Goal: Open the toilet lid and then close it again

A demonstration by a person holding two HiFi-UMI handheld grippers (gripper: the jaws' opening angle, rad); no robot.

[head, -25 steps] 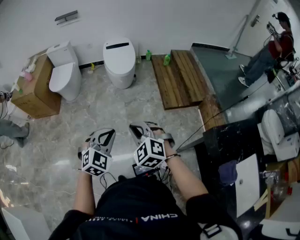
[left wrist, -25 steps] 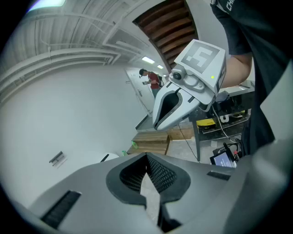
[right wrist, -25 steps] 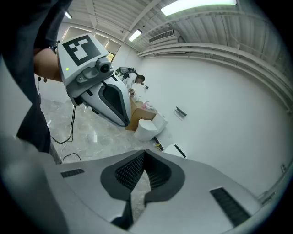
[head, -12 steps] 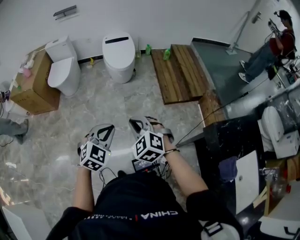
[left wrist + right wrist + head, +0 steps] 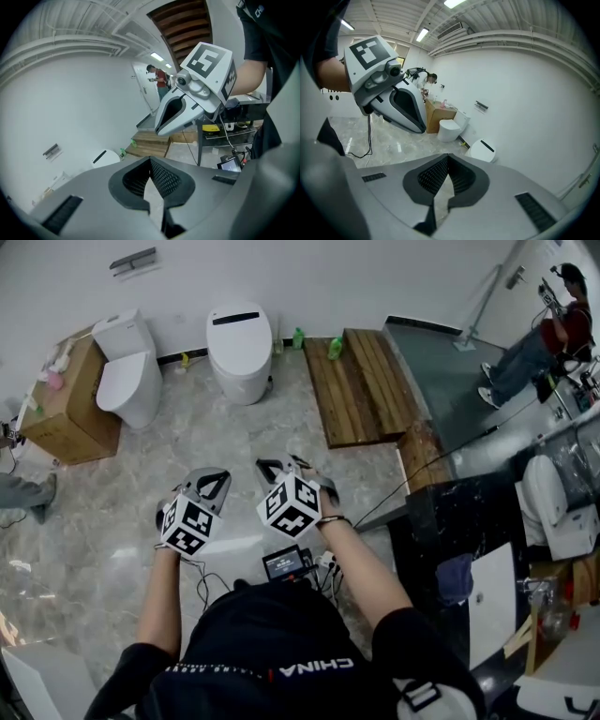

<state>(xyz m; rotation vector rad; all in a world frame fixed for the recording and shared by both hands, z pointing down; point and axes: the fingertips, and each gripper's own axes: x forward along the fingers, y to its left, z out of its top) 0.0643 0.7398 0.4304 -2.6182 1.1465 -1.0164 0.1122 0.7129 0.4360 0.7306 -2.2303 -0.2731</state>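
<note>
L to R: 2nd toilet point(image 5: 127, 381), lid down, is far ahead and left of the L fingers. L gripper point(image 5: 216, 476) has its fingers pressed together, nothing between. Likely target, the toilet point(image 5: 238, 345), lid down and untouched, is well ahead, roughly between both finger pairs. R gripper point(image 5: 269, 466) is also closed and empty. Platform point(image 5: 361, 390) is ahead-right of the R fingers.

Risks: closed tips could slip off the smooth lid edge, so the lid drops and slams. Cable point(image 5: 200, 582) trailing behind the fingers may snag on the reach.

Vs 1 s ago: both grippers are further fwd toward the toilet, and a screen point(image 5: 286, 563) now shows behind the R gripper. Lid and fingers are unchanged.
</note>
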